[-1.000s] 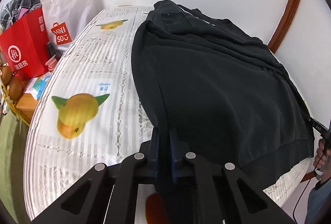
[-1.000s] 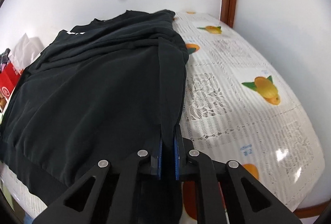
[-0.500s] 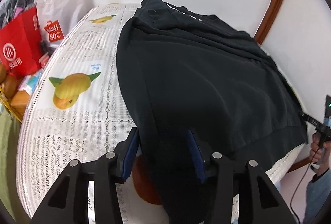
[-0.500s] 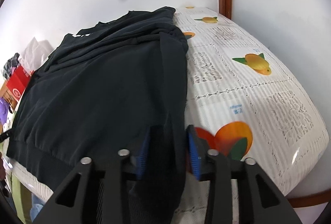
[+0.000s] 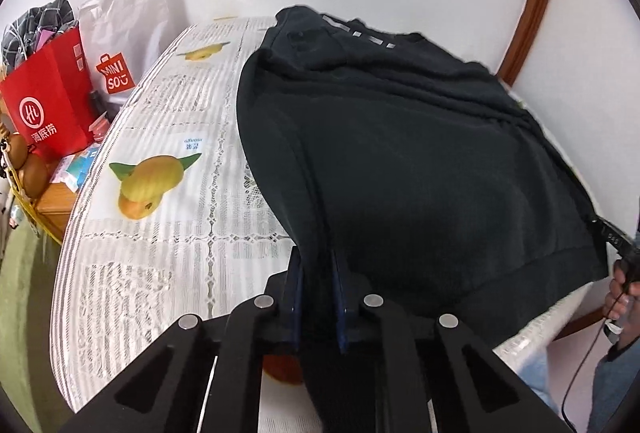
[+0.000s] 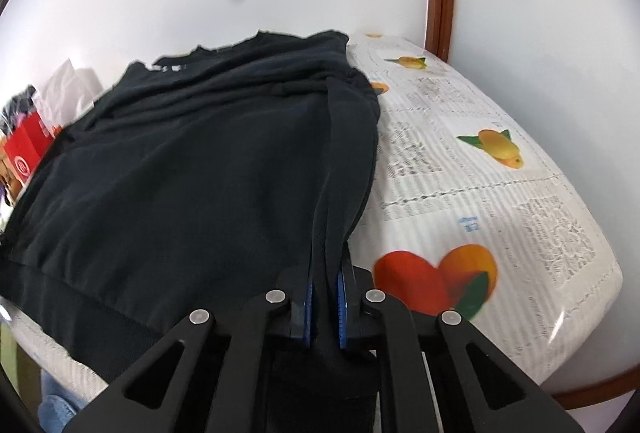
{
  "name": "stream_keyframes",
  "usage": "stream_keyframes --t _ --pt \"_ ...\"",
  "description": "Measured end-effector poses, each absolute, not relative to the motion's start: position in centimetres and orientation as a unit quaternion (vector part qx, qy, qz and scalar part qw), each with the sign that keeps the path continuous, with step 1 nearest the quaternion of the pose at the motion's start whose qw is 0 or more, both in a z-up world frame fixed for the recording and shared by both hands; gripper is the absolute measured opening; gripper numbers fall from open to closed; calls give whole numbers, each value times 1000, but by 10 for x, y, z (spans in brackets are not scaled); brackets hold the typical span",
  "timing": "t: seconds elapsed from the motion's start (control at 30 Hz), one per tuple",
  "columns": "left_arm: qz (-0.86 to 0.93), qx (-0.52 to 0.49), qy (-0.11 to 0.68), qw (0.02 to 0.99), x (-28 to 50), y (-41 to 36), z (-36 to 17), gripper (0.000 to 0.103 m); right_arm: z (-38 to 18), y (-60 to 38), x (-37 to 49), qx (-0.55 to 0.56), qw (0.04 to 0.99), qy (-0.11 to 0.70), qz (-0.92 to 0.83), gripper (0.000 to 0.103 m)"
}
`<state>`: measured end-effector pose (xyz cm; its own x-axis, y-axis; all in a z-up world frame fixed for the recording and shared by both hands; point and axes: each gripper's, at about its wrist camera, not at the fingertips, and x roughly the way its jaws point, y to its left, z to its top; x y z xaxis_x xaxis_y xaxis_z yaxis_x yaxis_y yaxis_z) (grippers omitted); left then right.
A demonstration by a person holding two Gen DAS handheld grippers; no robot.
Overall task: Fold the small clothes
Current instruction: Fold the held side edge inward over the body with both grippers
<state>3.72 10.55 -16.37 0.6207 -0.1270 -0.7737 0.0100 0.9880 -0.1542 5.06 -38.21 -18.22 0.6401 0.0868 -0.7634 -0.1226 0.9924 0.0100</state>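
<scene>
Both jaws just re-closed, left gripper (image 5: 316, 297) and right gripper (image 6: 324, 309) each pinching a hem corner of the black sweatshirt (image 5: 420, 161) spread ahead over the worktop (image 5: 160, 253); shallow bite, so possibly slipping free under uneven pull.

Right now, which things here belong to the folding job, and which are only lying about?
Job:
- black sweatshirt, lying on the tablecloth
- left gripper and right gripper, each just re-closed, shut on its hem

Lying about:
- red paper bag
- white shopping bag
</scene>
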Motion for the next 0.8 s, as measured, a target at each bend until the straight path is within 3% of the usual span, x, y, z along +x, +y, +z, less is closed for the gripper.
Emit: stream_keyframes --t 0.8 --pt "-58 -70 384 919 72 99 -109 12 -128 -381 68 17 914 401 63 9"
